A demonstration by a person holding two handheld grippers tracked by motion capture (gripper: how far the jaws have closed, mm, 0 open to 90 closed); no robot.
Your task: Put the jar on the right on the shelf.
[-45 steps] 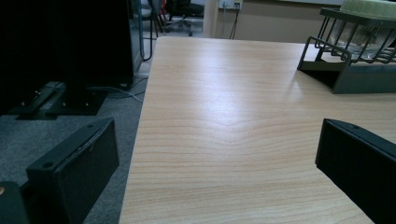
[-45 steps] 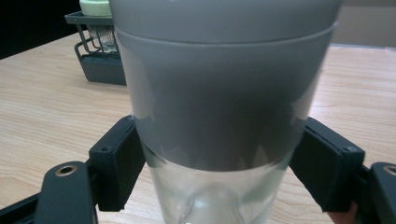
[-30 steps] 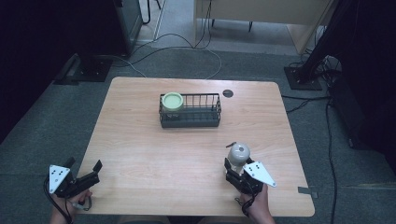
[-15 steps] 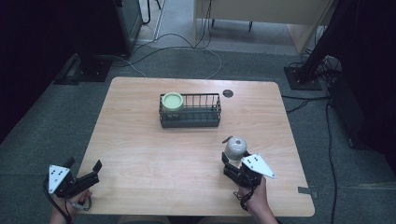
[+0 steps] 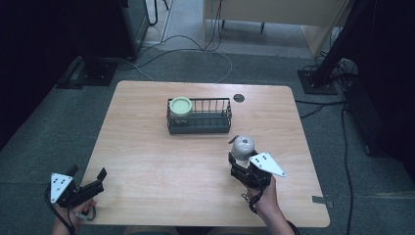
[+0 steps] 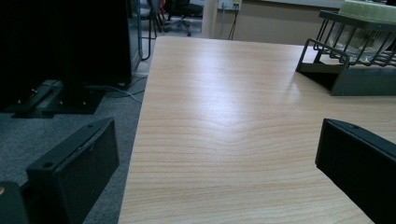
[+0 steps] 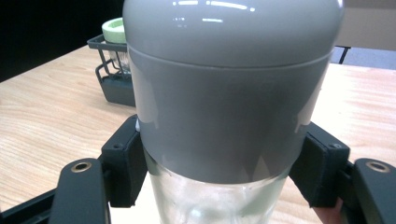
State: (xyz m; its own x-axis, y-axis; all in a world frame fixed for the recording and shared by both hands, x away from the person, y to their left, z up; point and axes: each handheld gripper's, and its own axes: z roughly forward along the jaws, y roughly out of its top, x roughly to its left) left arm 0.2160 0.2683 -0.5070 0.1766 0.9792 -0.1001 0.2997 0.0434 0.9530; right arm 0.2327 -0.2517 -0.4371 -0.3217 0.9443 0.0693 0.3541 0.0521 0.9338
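1. Your right claw point(image 5: 243, 157) is clamped on a glass jar with a grey domed lid point(image 5: 242, 146), one jaw on each side of it, just below the lid's lower edge.
2. In the right gripper view the jar point(image 7: 232, 100) stands upright between the two black jaws, its clear glass body showing below the lid.
3. In the high view the jar sits over the right half of the wooden bench point(image 5: 147, 147), in front of the dark wire rack point(image 5: 200, 117) and to its right, well apart from it.
4. Whether the jar's base touches the bench or hangs just above it, you cannot tell from these views.
5. A second jar with a pale green lid point(image 5: 180, 106) stands upright in the left end of the rack; the rest of the rack looks bare.
6. Your left claw point(image 5: 93, 179) rests at the near left corner of the bench, jaws spread wide with nothing between them.
7. In the left gripper view those jaws frame plain wood, with the rack point(image 6: 345, 60) far off at the upper right.
8. A small dark round hole point(image 5: 239, 98) sits in the bench behind the rack's right end.
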